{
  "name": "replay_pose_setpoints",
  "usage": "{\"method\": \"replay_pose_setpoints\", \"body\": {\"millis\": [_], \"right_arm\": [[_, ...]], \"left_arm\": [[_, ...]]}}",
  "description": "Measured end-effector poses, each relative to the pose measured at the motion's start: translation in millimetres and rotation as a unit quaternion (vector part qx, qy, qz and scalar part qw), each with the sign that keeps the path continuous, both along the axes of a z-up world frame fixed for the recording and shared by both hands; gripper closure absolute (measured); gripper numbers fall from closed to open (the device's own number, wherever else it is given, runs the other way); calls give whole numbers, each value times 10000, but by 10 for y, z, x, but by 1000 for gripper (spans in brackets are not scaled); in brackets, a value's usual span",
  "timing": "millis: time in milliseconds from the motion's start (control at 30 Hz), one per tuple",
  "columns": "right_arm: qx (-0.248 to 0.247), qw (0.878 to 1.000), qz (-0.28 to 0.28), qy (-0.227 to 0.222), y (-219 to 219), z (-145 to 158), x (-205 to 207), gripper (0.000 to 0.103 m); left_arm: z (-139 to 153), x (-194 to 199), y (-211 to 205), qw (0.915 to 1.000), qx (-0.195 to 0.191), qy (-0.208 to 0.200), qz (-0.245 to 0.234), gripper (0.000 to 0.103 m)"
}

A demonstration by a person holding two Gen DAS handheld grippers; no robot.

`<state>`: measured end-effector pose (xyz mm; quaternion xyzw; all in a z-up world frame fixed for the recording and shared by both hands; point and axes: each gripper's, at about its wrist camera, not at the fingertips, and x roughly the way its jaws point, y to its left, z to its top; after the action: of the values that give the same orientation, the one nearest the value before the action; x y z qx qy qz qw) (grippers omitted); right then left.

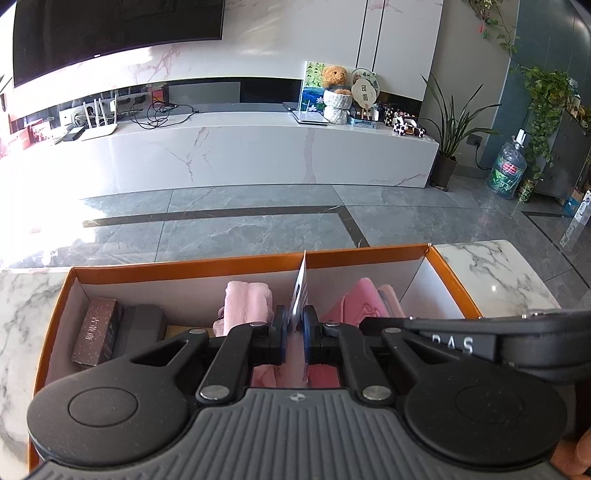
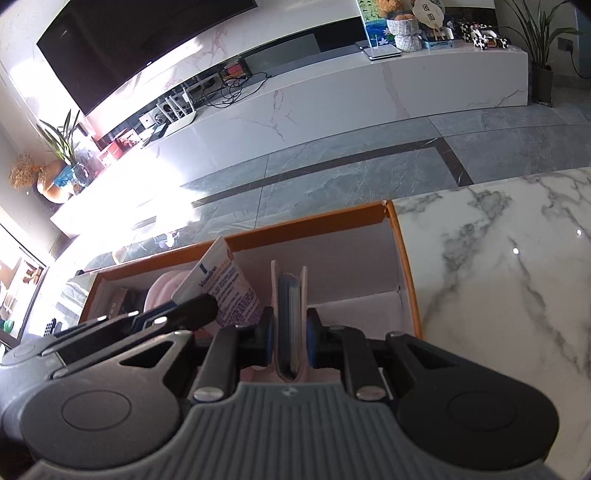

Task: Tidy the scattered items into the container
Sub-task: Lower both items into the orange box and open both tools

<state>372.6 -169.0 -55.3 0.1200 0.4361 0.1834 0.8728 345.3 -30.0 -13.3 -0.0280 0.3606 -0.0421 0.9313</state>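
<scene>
Left gripper [image 1: 294,325] clamps tube [image 1: 300,291]; right gripper [image 2: 290,332] clamps wallet [image 2: 289,317], both over box [image 1: 258,260]. Risk: grippers collide; items topple on release.

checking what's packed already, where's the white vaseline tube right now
The white Vaseline tube is pinched in the left gripper, standing tilted over the orange-rimmed cardboard box, between the rolled pale pink towel and the pink wallet.

A big dark TV [image 1: 118,33] hangs on a white marble wall [image 1: 295,37]. Under it runs a long white bench [image 1: 258,147] with a teddy bear [image 1: 334,75], cables and a router. The floor [image 1: 258,221] is grey stone with a dark stripe. Green plants [image 1: 454,125] stand at the side. Bright sun shines on the floor.
</scene>
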Motion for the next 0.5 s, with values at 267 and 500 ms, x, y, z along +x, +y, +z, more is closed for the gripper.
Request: {"method": "replay_pose_setpoints", "body": {"millis": [267,500], "right_arm": [[37,10000,-69,44,48,-4,80,85],[-48,10000,-6,59,172,-17,82,83]], "left_arm": [[4,-38,18,9993,56,64,-355,90],[42,-246,-6,9981,226,-69,-569,80]]}}
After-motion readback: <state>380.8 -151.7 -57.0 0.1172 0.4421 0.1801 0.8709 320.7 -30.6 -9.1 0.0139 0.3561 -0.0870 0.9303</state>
